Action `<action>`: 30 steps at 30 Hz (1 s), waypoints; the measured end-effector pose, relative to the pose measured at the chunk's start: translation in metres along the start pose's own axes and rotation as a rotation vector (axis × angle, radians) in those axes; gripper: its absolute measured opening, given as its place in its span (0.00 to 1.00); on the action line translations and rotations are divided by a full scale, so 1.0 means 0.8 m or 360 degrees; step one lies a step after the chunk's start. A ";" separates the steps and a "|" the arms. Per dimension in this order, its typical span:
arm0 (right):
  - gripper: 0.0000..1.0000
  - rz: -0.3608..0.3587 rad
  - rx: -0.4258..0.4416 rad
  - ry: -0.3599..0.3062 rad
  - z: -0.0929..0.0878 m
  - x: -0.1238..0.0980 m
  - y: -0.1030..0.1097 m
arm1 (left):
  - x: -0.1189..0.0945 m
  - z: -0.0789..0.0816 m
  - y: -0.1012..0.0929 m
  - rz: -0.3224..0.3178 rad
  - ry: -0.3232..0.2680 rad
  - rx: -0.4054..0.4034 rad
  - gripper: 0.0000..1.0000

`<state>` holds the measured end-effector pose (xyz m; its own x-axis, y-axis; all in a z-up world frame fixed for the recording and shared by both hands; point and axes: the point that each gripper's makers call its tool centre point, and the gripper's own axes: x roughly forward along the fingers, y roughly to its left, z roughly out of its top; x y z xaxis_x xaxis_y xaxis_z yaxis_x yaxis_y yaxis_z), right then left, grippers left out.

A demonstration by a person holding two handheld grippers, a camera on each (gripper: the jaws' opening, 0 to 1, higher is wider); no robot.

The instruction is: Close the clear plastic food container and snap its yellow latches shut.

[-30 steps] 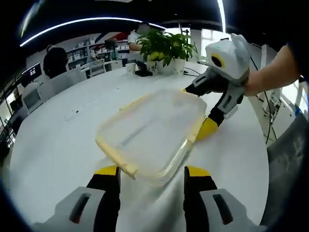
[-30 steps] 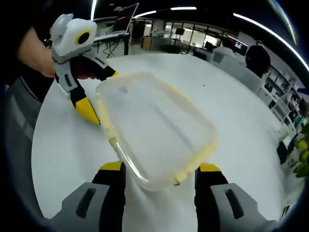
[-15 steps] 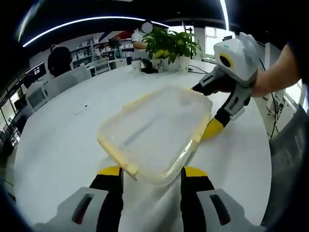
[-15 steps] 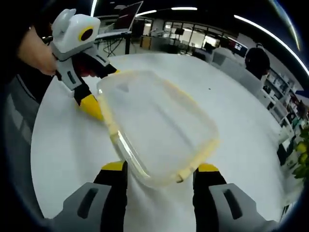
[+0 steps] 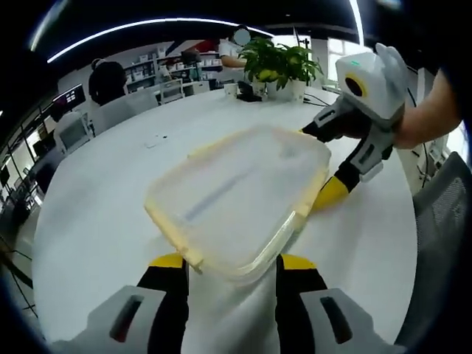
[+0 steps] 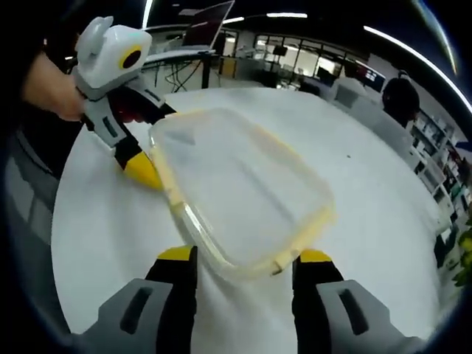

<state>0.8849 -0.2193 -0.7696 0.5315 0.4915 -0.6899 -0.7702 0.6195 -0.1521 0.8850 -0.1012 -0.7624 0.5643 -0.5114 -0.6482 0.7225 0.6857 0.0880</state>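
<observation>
On the white table (image 5: 88,221) sits the container (image 5: 236,195), lid in place. Left gripper (image 5: 230,267): jaws apart, straddling the near end of the box. Right gripper (image 6: 236,262): jaws apart too, flanking the opposite end, one yellow tip beside a long edge. Judged step — lid seated, latches (image 6: 276,264) not yet snapped. Next: press each latch down against the rim until it locks.

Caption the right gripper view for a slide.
Both tongs flank a clear lidded container on a white table.
</observation>
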 end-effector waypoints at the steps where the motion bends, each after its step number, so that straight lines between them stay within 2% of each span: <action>1: 0.48 0.0004 -0.0002 -0.0003 0.004 0.003 0.001 | -0.002 -0.003 0.004 0.0007 0.0004 -0.0013 0.41; 9: 0.47 0.0015 0.0002 -0.0004 0.020 0.013 0.014 | -0.004 -0.011 0.026 0.0040 0.0017 -0.0042 0.42; 14: 0.45 0.0030 -0.0021 0.0006 0.020 0.012 0.017 | -0.007 -0.013 0.027 0.0046 0.0025 -0.0052 0.42; 18: 0.45 0.0033 -0.0011 -0.0008 0.024 0.001 0.016 | -0.021 -0.010 0.026 0.0072 0.0006 -0.0092 0.43; 22: 0.50 0.0020 0.0051 -0.0012 0.026 -0.016 0.018 | -0.043 -0.009 0.027 0.0127 -0.0013 -0.0190 0.46; 28: 0.51 -0.0036 0.0164 -0.0113 0.037 -0.061 0.028 | -0.094 -0.005 0.017 0.0251 -0.0098 -0.0322 0.46; 30: 0.51 -0.0065 0.0195 -0.0147 0.040 -0.078 0.032 | -0.112 -0.009 0.011 0.0302 -0.0106 -0.0377 0.46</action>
<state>0.8434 -0.2142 -0.7080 0.5960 0.5148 -0.6162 -0.7015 0.7073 -0.0876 0.8377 -0.0456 -0.7089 0.7109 -0.3899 -0.5853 0.4929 0.8699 0.0192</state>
